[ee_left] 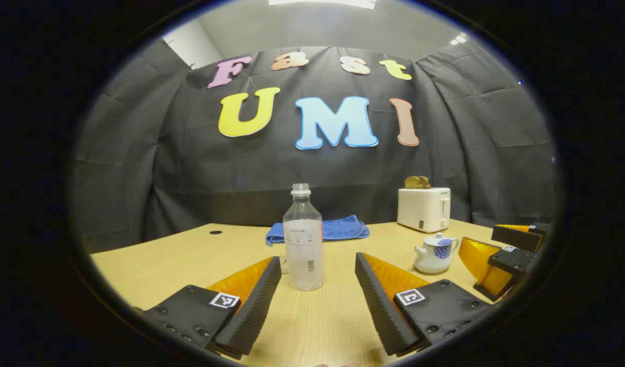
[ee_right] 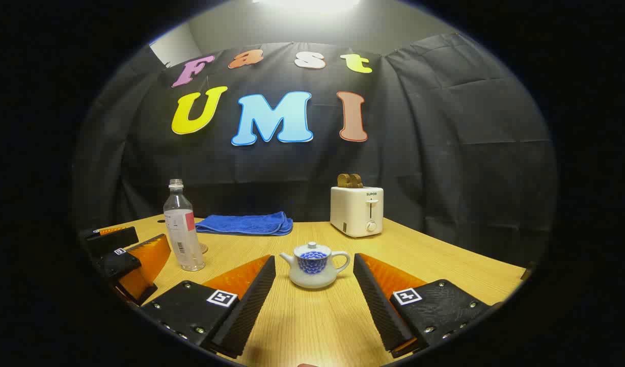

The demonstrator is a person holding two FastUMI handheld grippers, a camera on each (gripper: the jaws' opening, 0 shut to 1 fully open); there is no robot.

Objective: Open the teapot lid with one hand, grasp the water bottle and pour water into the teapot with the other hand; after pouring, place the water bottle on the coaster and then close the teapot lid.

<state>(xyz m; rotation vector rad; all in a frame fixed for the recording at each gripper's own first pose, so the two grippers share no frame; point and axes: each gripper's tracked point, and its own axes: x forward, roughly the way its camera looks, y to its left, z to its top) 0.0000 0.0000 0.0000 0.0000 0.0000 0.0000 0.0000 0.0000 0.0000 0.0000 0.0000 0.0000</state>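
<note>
Wood-grain tabletop [ee_left: 154, 260]: pale, and everything I am working with stands on it, in front of the black cloth wall.
Left gripper [ee_left: 318, 285]: I see its two fingers spread wide apart, gripping nothing, low over the table.
Clear plastic water bottle [ee_left: 303, 239]: upright, cap off, standing just ahead of my left fingers and centred on the gap between them, touching neither.
Right gripper [ee_right: 315, 288]: fingers likewise spread wide and gripping nothing; in the left gripper view I see it off to the right, beside the teapot.
Small white teapot with blue flower pattern [ee_right: 315, 265]: upright with its lid on, just ahead of my right fingers and centred on their gap; spout to the left, handle to the right in the right gripper view.
Coaster [ee_right: 204, 248]: only a sliver shows at the foot of the bottle, behind it; I cannot tell its material.
Folded blue towel [ee_right: 246, 224]: flat at the back of the table, behind bottle and teapot.
White toaster [ee_right: 357, 211]: back right, brown slices in its slots, well apart from the teapot.
Obstructions: nothing lies between either gripper and its target.
</note>
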